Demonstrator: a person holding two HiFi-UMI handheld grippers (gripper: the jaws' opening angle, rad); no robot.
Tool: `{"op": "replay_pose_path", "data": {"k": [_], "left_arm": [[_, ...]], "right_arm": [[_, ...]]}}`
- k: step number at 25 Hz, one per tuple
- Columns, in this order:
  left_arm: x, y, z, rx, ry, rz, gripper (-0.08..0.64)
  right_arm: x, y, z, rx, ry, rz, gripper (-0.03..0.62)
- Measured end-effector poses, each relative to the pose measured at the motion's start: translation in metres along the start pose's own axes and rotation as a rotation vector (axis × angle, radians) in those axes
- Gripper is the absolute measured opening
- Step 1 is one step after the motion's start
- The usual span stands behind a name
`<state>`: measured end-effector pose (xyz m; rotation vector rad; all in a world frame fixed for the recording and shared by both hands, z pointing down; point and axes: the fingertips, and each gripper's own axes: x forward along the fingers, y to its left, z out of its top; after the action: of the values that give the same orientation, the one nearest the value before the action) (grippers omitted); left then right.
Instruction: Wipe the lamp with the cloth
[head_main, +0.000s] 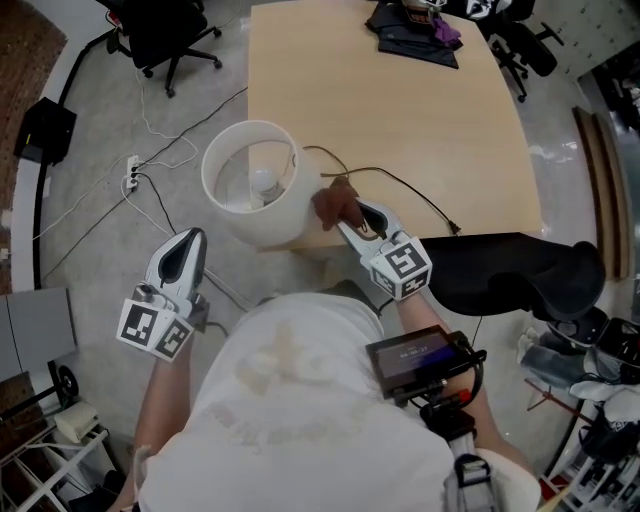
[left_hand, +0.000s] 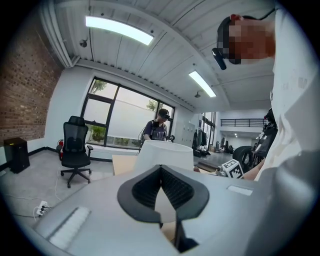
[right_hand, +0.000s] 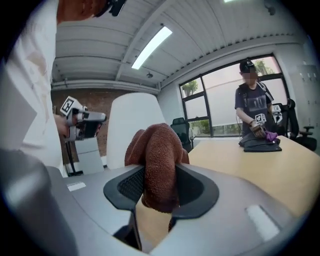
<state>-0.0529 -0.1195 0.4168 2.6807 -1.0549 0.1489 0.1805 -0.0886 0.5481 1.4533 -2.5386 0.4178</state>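
The lamp's white shade (head_main: 252, 180) stands at the near left corner of the wooden table (head_main: 400, 120), its bulb visible inside. My right gripper (head_main: 347, 216) is shut on a brown cloth (head_main: 335, 203), which is bunched against the shade's right side. In the right gripper view the cloth (right_hand: 157, 160) fills the gap between the pads, with the shade (right_hand: 131, 122) just behind it. My left gripper (head_main: 187, 247) hangs off the table, left of and below the lamp, its jaws together with nothing in them. Ahead of the left gripper (left_hand: 161, 170) is the shade (left_hand: 165, 152).
The lamp's cord (head_main: 400, 185) trails across the table. Dark clothes (head_main: 415, 35) lie at its far end, where a person stands (right_hand: 255, 112). A black chair (head_main: 520, 270) is close at the right. An office chair (head_main: 165, 35) and a power strip (head_main: 130, 175) are on the floor at the left.
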Motion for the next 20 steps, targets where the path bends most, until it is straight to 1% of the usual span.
{"op": "replay_pose_path", "data": {"k": [2, 3, 5, 8, 11, 13, 15, 17, 20], "left_arm": [[0.0, 0.002, 0.004, 0.001, -0.015, 0.021, 0.002], [0.001, 0.003, 0.006, 0.001, -0.021, 0.031, 0.002], [0.0, 0.007, 0.008, 0.002, -0.028, 0.051, 0.002], [0.0, 0.01, 0.009, 0.002, -0.03, 0.074, 0.002], [0.0, 0.012, 0.012, 0.007, -0.033, 0.095, 0.002], [0.001, 0.012, 0.015, 0.011, -0.035, 0.11, 0.002], [0.002, 0.012, 0.017, 0.013, -0.037, 0.123, 0.002], [0.002, 0.012, 0.018, 0.014, -0.037, 0.135, 0.002], [0.002, 0.016, 0.018, 0.01, -0.033, 0.155, 0.002]], "right_arm": [[-0.006, -0.009, 0.027, 0.035, -0.072, 0.011, 0.178], [-0.008, -0.011, 0.044, 0.042, -0.109, 0.034, 0.178], [-0.009, -0.006, 0.083, 0.041, -0.181, 0.111, 0.176], [-0.002, 0.012, 0.139, -0.02, -0.267, 0.247, 0.176], [0.014, 0.027, 0.175, -0.097, -0.282, 0.355, 0.178], [0.027, 0.03, 0.18, -0.093, -0.262, 0.409, 0.178], [0.033, 0.026, 0.176, -0.058, -0.244, 0.439, 0.178], [0.036, 0.017, 0.166, -0.023, -0.223, 0.442, 0.178], [0.045, 0.003, 0.138, -0.002, -0.15, 0.424, 0.178]]}}
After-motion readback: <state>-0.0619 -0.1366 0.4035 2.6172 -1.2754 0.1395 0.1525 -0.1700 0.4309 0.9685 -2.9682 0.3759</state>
